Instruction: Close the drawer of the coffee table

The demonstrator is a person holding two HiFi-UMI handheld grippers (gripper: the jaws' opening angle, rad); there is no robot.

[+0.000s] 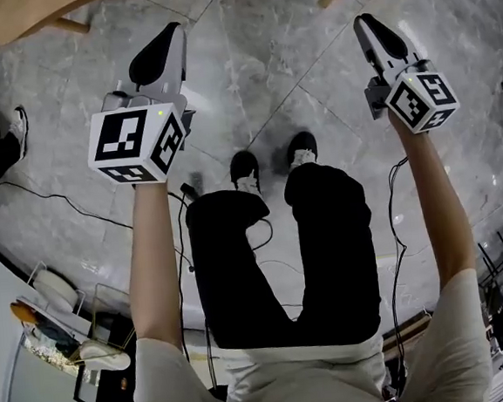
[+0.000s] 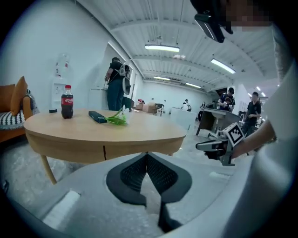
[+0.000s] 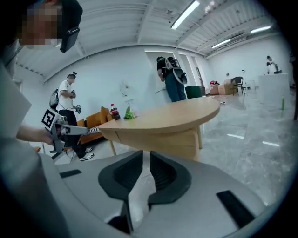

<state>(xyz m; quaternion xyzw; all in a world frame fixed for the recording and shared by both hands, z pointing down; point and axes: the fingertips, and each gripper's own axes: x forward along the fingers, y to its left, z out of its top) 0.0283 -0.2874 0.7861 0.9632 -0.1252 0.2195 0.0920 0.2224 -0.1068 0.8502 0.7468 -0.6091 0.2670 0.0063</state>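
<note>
Quick count first: two grippers are seen, each topped with one marker cube. In the head view the left gripper is held at upper left and the right gripper at upper right. They are well apart, both over bare marble floor. In the left gripper view its jaws are pressed together at the tips, with nothing in them. In the right gripper view its jaws are parted by just a thin slit, and nothing is caught there either.

One coffee table is in play, with a rounded wooden top. Its drawer is set in the apron under the top. The front looks flush with the apron and is marked off only by one vertical seam at its left.

On the top are found one cola bottle, one dark flat item and one green bundle touching that item. All three are grouped on the left half of the top in the left gripper view.

Room-wise, only two bits of table rim are caught in the head view, at the top edge, upper left and upper right. Open floor is seen between them and the two shoes. Neither gripper is touching the table. Cables are strewn at the left and a cluttered rack is parked at lower left.

At least three other people are spotted in the gripper views. One is standing just behind the table and the rest are well back.
</note>
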